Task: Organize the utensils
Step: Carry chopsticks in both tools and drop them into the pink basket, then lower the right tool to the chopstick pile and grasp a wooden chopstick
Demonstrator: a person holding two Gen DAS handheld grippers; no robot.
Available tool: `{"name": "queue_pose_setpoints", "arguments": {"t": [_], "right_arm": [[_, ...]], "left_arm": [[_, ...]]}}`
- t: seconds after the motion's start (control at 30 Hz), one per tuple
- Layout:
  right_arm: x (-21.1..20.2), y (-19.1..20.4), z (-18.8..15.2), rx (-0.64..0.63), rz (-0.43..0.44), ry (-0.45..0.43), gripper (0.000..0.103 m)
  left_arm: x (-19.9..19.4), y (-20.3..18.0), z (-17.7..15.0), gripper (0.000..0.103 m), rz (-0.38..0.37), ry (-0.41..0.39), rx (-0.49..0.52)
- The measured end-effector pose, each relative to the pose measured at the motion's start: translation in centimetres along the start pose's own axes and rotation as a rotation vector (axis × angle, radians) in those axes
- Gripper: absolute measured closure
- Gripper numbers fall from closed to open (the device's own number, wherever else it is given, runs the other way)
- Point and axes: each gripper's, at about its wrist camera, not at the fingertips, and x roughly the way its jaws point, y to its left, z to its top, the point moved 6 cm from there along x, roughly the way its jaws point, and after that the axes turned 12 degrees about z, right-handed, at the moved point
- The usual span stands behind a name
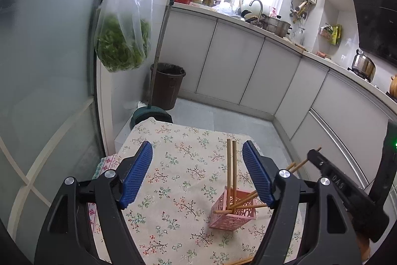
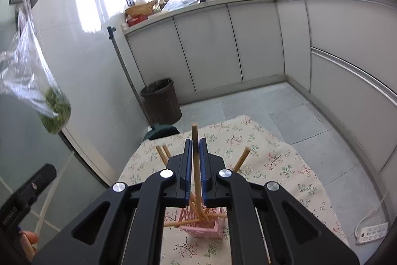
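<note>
The left gripper [image 1: 197, 173] hangs over the floral tablecloth [image 1: 173, 165] with its blue-padded jaws spread wide and nothing between them. Just to the right of its right finger stands the pink holder [image 1: 233, 211], a small lattice-sided square basket resting on the cloth. Two chopsticks [image 1: 231, 163] rise nearly upright from the holder, side by side, while several more lean out of it at low angles, one poking through its left wall. The right gripper [image 2: 196, 158] is directly above the pink holder [image 2: 202, 230], jaws closed on a single chopstick [image 2: 196, 165] that stands close to vertical, its top end clear above the pads and its lower end reaching down into the holder among the other sticks. From the left wrist view the right gripper [image 1: 314, 154] shows to the right of the holder, beyond the left gripper's right finger. A further chopstick [image 1: 242, 260] lies flat on the cloth nearer than the holder, at the bottom edge of that view. Beyond the holder, past the far edge of the table, a brown trash bin [image 1: 167, 86] stands on the grey floor against the white cabinets [image 1: 230, 66]. Left of the bin, a clear plastic bag of greens [image 1: 122, 41] hangs against the glass door.
</note>
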Motion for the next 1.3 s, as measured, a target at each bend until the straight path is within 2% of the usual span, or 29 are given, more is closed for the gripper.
{"name": "queue_pose_setpoints", "arguments": {"t": [0.07, 0.17, 0.37, 0.4, 0.53, 0.67, 0.8, 0.9, 0.97, 1.1, 1.13, 1.2, 1.3], "right_arm": [[-0.6, 0.3, -0.1, -0.023, -0.014, -0.014, 0.077], [-2.1, 0.8, 0.1, -0.067, -0.045, -0.04, 0.076], [-5.0, 1.1, 0.2, -0.117, -0.106, -0.07, 0.071], [-5.0, 1.1, 0.2, -0.117, -0.106, -0.07, 0.067], [-6.8, 0.8, -0.4, -0.12, -0.135, -0.08, 0.065], [-8.5, 0.5, -1.2, -0.121, -0.148, -0.088, 0.052], [-10.6, -0.2, -1.6, -0.099, -0.157, -0.111, 0.042], [-11.8, -1.4, -2.5, -0.052, -0.144, -0.083, 0.037], [-12.6, -2.9, -5.3, 0.046, -0.108, -0.011, 0.03], [-11.5, -6.3, -15.0, 0.414, -0.012, 0.297, 0.03], [-11.0, -7.3, -18.7, 0.598, 0.033, 0.398, 0.03], [-11.1, -8.4, -25.1, 0.941, 0.073, 0.505, 0.03], [-11.4, -8.5, -31.8, 1.215, 0.032, 0.61, 0.032]], "left_arm": [[-0.4, -0.2, -0.1, 0.024, 0.002, -0.013, 0.004], [-1.4, -0.5, 0.1, 0.014, 0.021, -0.056, 0.02], [-3.0, -2.2, -0.4, 0.008, 0.048, -0.09, 0.085], [-3.2, -2.4, -0.4, 0.008, 0.054, -0.097, 0.093], [-4.5, -2.5, -0.9, 0.007, 0.088, -0.12, 0.101], [-5.0, -2.8, -2.0, 0.007, 0.095, -0.099, 0.13], [-6.0, -2.2, -2.4, 0.007, 0.097, -0.115, 0.122], [-6.3, -1.6, -2.5, 0.007, 0.092, -0.11, 0.123], [-6.5, -0.8, -2.4, 0.007, 0.099, -0.109, 0.114], [-7.1, 0.3, -2.4, 0.007, 0.091, -0.097, 0.085], [-7.2, 0.7, -2.6, 0.007, 0.09, -0.097, 0.074], [-7.2, 1.3, -2.8, 0.007, 0.079, -0.088, 0.059], [-6.7, 1.6, -3.1, 0.007, 0.074, -0.069, 0.057]]}}
